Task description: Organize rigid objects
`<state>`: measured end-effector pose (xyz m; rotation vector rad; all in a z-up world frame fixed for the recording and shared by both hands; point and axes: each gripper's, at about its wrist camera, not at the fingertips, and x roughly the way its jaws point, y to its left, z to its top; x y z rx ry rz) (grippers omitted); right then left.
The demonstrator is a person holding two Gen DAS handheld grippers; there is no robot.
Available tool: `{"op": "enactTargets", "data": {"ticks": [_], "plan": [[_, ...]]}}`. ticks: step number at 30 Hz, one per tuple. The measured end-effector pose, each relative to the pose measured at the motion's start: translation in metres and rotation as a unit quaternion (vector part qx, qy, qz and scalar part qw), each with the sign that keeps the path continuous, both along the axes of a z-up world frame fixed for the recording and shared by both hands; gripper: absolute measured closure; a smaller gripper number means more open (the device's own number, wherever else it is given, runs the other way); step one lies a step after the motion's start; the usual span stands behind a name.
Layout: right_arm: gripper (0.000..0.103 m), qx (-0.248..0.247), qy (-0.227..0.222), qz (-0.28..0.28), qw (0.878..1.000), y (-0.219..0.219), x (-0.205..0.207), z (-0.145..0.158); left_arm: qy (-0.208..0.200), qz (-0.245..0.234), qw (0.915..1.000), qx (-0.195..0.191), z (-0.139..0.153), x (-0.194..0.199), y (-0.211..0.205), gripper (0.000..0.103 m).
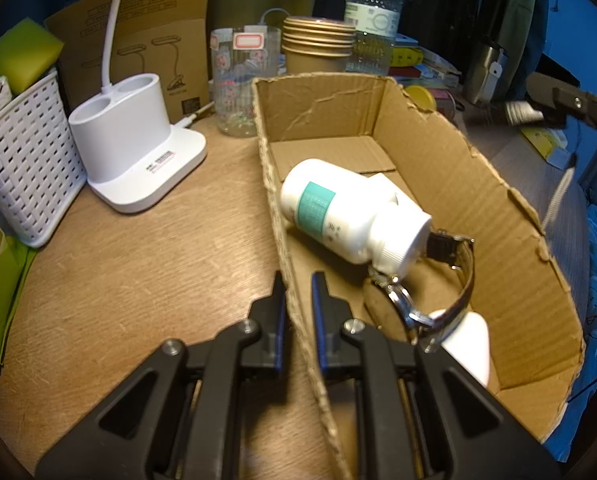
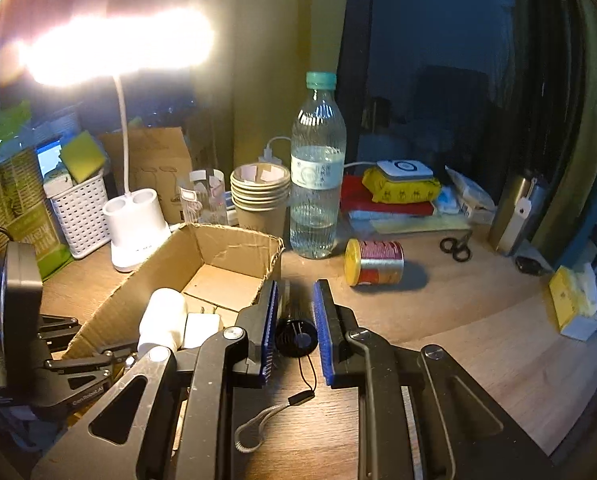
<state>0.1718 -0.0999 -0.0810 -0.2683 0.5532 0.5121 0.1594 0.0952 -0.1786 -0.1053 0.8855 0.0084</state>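
Note:
A cardboard box [image 1: 498, 240] lies open on the wooden desk. Inside lie a white pill bottle [image 1: 338, 216] on its side, a wristwatch [image 1: 430, 292] and a white object [image 1: 470, 340]. My left gripper [image 1: 298, 292] is shut on the box's near left wall. My right gripper [image 2: 296, 300] straddles a small black cylinder with a wrist strap [image 2: 294, 332] lying on the desk by the box [image 2: 218, 248]; its pads stand slightly apart from it. A red can with a yellow lid [image 2: 374, 262] lies on its side further right.
A white lamp base [image 1: 138, 152], white basket [image 1: 22, 160], glass [image 1: 244, 80], stacked paper cups [image 2: 260, 196] and water bottle [image 2: 318, 180] stand behind the box. Scissors [image 2: 456, 246], a yellow packet [image 2: 402, 188] and a yellow box [image 2: 570, 300] are at the right.

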Motion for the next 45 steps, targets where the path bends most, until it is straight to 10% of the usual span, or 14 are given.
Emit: {"op": "enactTargets", "data": {"ticks": [2, 22, 29, 45], "plan": [[0.103, 0.001, -0.003, 0.000, 1.000, 0.001, -0.002, 0.002, 0.000, 0.000, 1.0000, 0.000, 0.000, 0.000, 0.000, 0.091], [0.103, -0.015, 0.093, -0.016, 0.995, -0.031, -0.014, -0.047, 0.000, 0.000, 1.0000, 0.000, 0.000, 0.000, 0.000, 0.091], [0.071, -0.025, 0.124, -0.018, 0.992, -0.042, -0.037, -0.061, 0.000, 0.000, 1.0000, 0.000, 0.000, 0.000, 0.000, 0.091], [0.069, -0.052, 0.169, -0.013, 0.984, -0.044, -0.055, -0.094, 0.000, 0.000, 1.0000, 0.000, 0.000, 0.000, 0.000, 0.091]]}}
